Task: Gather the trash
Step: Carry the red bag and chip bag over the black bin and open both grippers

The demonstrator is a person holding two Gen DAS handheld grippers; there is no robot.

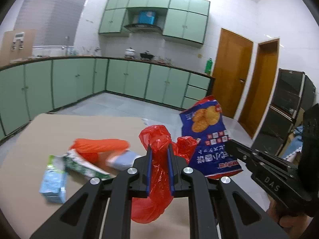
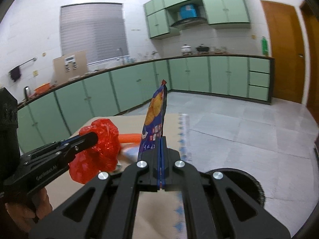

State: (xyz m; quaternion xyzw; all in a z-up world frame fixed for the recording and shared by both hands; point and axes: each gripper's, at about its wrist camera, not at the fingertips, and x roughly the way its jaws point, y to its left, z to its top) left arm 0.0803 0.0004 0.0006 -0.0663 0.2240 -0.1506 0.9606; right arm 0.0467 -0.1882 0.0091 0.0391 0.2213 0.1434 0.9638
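Left gripper (image 1: 160,155) pinching the red plastic bag (image 1: 153,179), right gripper (image 2: 161,151) pressed together on the blue snack packet (image 2: 154,117), both lifted above the table (image 1: 26,159); carton (image 1: 52,181), wrappers (image 1: 83,163) still lie far left, uncollected.

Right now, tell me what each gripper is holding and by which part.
The left gripper is clamped on the bunched middle of a red plastic bag. The right gripper pinches a blue snack packet at its lower edge.
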